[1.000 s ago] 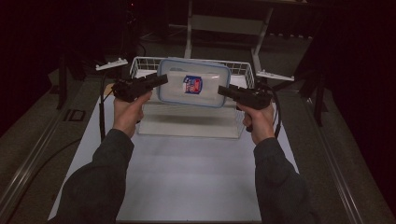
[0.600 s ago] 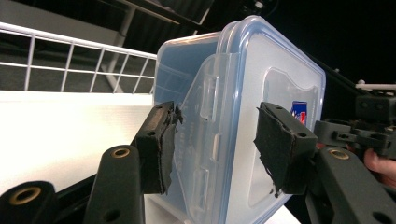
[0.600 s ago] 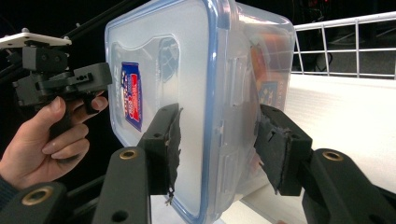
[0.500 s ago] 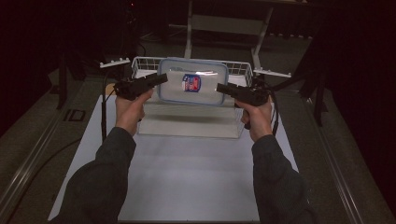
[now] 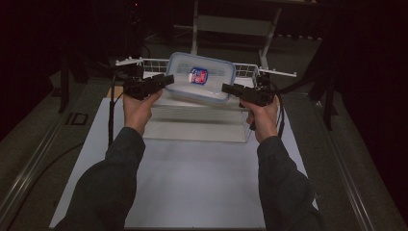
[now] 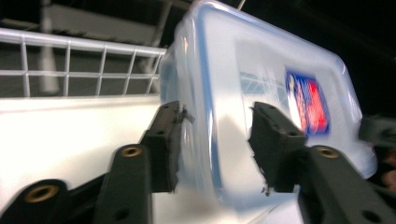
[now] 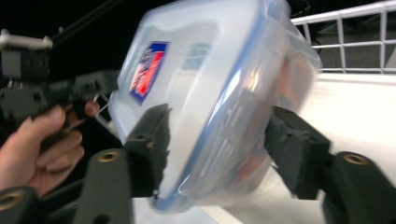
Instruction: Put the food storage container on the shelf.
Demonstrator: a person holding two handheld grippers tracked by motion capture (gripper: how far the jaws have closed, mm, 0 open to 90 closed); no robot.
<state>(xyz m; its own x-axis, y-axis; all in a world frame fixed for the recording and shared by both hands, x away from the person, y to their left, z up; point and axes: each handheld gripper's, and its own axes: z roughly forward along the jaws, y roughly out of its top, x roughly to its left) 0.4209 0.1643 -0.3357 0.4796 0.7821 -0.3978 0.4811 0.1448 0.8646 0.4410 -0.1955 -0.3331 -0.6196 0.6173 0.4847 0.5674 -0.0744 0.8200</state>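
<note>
High view: both forearms reach up from the bottom edge, sleeves dark, hands raised at mid-frame. Left gripper [image 5: 166, 80] and right gripper [image 5: 227, 88] each meet an end of the box [image 5: 202, 77], which sits upper centre, lifted and tilted above the wire basket [image 5: 144, 63]. White table [image 5: 192, 183] below.

Left gripper view: fingers [image 6: 166, 140] clamp the box's [image 6: 243, 93] near end, lid rim between them; label [image 6: 308, 100] at right; basket [image 6: 70, 60] upper left.

Right gripper view: fingers [image 7: 149, 144] clamp the box [image 7: 205, 84], tilted, at centre; left hand [image 7: 37, 149] lower left; basket [image 7: 355, 32] upper right.
</note>
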